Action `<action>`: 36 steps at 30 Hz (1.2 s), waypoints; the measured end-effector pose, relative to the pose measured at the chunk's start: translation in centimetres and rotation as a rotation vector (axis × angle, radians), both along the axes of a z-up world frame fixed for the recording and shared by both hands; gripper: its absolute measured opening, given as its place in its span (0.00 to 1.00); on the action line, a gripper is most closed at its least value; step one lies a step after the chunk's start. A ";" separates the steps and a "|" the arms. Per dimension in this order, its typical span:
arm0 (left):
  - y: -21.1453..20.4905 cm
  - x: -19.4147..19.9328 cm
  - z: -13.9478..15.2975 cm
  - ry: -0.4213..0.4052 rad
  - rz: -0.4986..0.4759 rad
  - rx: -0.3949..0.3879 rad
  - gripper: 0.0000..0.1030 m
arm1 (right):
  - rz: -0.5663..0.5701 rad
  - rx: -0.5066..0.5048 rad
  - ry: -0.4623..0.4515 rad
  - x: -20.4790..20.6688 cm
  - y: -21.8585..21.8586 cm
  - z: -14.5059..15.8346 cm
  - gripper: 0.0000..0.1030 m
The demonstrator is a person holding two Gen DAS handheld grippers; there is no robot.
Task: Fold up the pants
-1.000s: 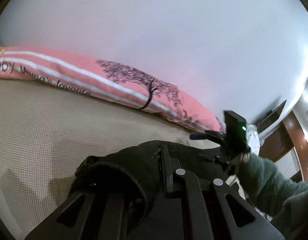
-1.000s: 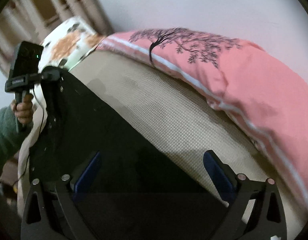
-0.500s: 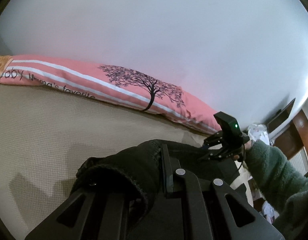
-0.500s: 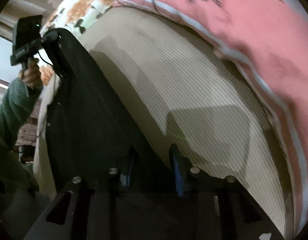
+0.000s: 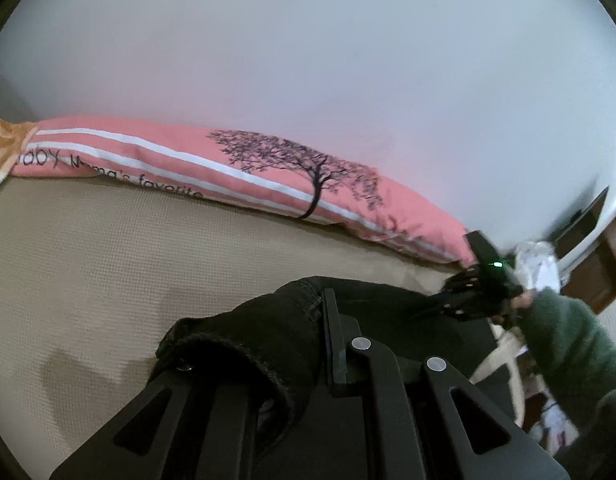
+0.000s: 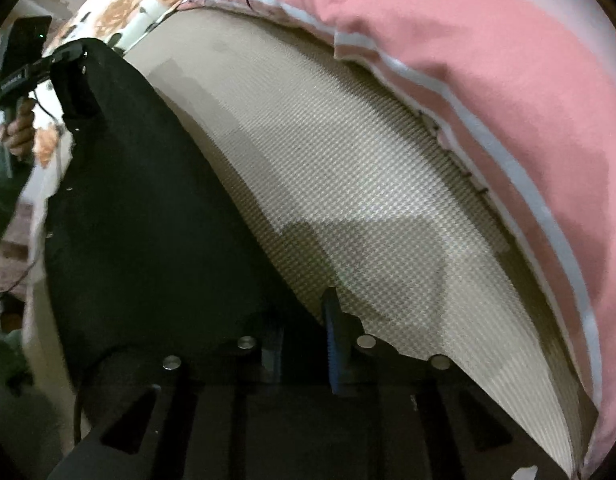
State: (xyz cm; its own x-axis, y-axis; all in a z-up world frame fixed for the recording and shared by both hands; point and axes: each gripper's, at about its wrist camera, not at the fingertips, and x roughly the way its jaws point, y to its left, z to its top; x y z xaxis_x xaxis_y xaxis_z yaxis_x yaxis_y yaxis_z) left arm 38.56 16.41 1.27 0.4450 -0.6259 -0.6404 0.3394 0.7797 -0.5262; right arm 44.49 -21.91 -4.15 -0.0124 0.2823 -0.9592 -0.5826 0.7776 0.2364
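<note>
Black pants (image 6: 140, 216) lie spread on the beige woven mat (image 6: 348, 184) of the bed, running from near the floral sheet (image 6: 120, 12) corner down toward my right camera.

Left gripper (image 5: 320, 344): jaws fully closed, clamped on a bunched hem or waistband edge of the pants (image 5: 268, 332); the fabric rolls thickly over the left finger, lifted a bit off the mat (image 5: 88, 280). Which end of the garment this is, I can't tell, everything's black on black.

Right gripper (image 6: 304, 344): pointing steeply down at the pants edge where it meets the mat. Its jaws have just been closing and now stand nearly together, the blue pads (image 6: 334, 344) narrow-gapped with the dark cloth edge between them; looks pinched, though the contact is murky in the shadow.

From the left wrist view I see the right gripper (image 5: 468, 296) low over the far end of the pants, held by a hand (image 5: 520, 300) in a green fuzzy sleeve (image 5: 568, 344). From the right wrist view the left gripper (image 6: 74, 76) sits at the far top corner of the pants, with a hand (image 6: 18, 128) on its handle.

Pink pillow (image 5: 268, 176) with tree print and white stripes lies along the far edge of the mat, against the pale wall (image 5: 308, 60).
</note>
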 end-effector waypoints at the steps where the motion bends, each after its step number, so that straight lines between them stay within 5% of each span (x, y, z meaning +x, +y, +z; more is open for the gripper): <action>1: 0.0 0.1 -0.2 0.008 0.005 0.002 0.09 | -0.019 -0.022 -0.036 -0.6 0.3 0.3 0.12; 7: 0.1 -0.2 0.3 0.002 0.007 0.038 0.09 | -0.112 -0.097 -0.208 -4.2 1.8 3.5 0.09; 20: 0.6 -4.9 3.5 -0.074 -0.107 0.159 0.10 | -0.192 -0.209 -0.375 -12.8 4.8 10.9 0.07; 28: 1.7 -12.8 4.1 -0.058 -0.260 0.202 0.15 | -0.251 -0.155 -0.302 -22.0 4.1 11.2 0.07; 36: 2.1 -19.8 -1.0 0.077 -0.362 0.339 0.25 | -0.224 -0.161 -0.187 -28.0 6.4 6.7 0.07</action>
